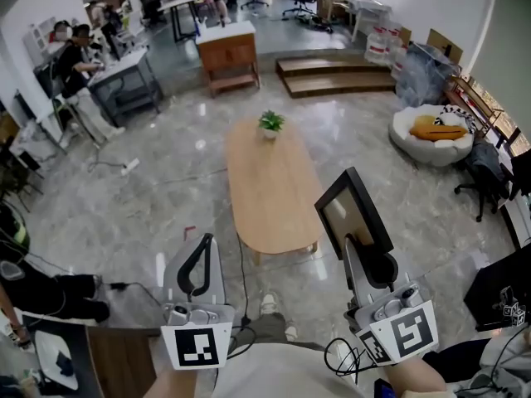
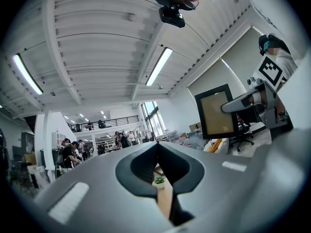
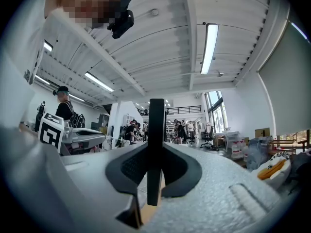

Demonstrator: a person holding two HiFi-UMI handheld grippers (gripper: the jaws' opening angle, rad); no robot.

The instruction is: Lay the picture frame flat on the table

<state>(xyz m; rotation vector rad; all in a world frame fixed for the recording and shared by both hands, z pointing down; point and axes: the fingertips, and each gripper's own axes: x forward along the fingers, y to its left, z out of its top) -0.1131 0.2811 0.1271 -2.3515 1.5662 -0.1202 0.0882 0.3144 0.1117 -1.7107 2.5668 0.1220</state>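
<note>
The picture frame (image 1: 352, 212), black with a beige inside, is held upright in the air to the right of the oval wooden table (image 1: 270, 185). My right gripper (image 1: 357, 244) is shut on its lower edge. In the right gripper view the frame (image 3: 156, 144) stands edge-on between the two jaws. My left gripper (image 1: 207, 240) is raised near the table's near end, shut with nothing in it, its jaws meeting at the tip (image 2: 156, 145). From the left gripper view the frame (image 2: 216, 111) and the right gripper (image 2: 252, 100) appear at the right.
A small potted plant (image 1: 270, 123) stands at the table's far end. Beyond it are a wooden cabinet (image 1: 228, 53) and a low wooden step platform (image 1: 333, 73). A white beanbag (image 1: 431, 133) and an office chair (image 1: 488, 169) sit at the right; people work at desks (image 1: 76, 50) at the far left.
</note>
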